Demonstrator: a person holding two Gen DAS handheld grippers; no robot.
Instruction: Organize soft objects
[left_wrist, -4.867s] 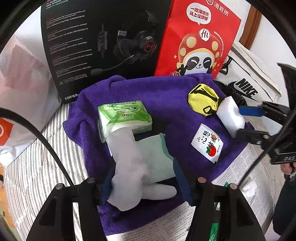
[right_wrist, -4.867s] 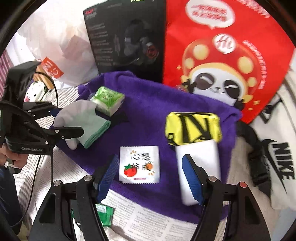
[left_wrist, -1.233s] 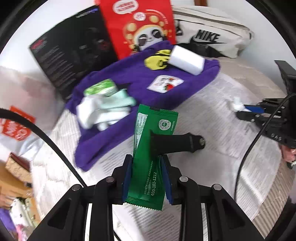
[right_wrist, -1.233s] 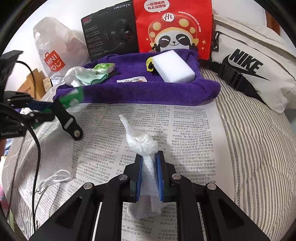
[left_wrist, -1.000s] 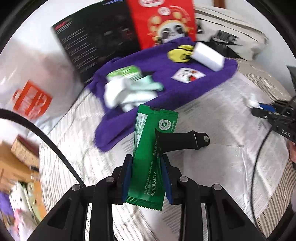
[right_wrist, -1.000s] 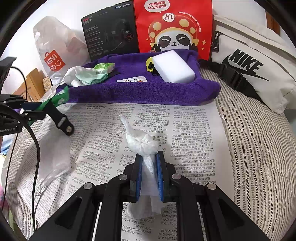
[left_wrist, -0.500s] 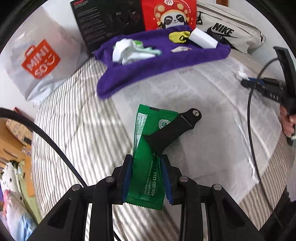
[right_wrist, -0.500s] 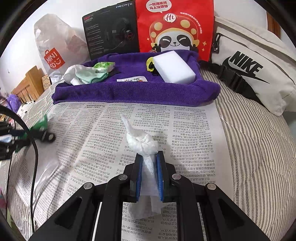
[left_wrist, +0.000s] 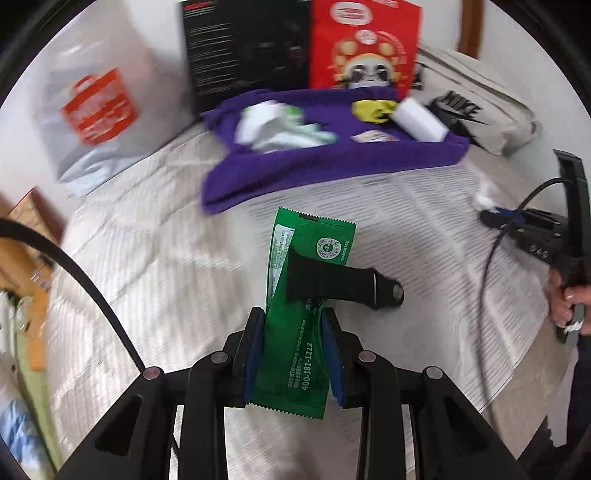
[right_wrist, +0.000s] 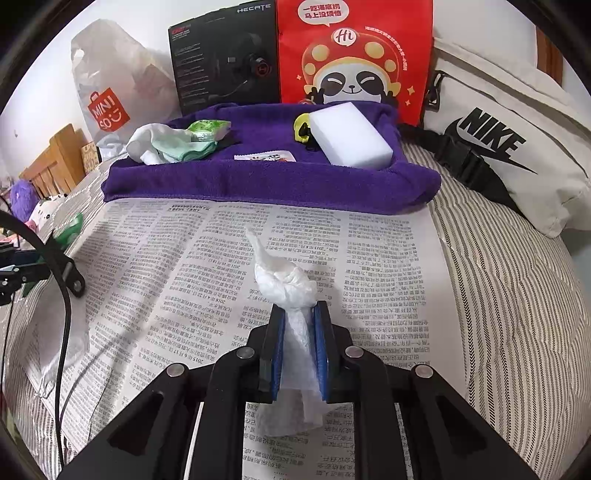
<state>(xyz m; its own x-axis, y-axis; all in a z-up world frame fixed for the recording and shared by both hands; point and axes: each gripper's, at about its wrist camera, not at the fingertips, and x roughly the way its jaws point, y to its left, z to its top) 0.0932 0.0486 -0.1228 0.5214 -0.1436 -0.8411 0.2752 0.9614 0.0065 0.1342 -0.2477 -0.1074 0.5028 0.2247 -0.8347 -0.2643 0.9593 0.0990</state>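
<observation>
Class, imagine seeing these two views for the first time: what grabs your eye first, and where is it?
The green packet, pinched upright in the left gripper, fills the left view's centre. In the right view, the right gripper clamps a crumpled white tissue over the newspaper, with the purple towel behind.

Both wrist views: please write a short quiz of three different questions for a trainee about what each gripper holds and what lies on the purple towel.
1. True or false: the left gripper is shut on a green packet.
2. What does the right gripper hold?
3. Which lies on the purple towel? A) white sponge block B) newspaper C) Nike bag

Key: 1 true; 2 a crumpled white tissue; 3 A.
</observation>
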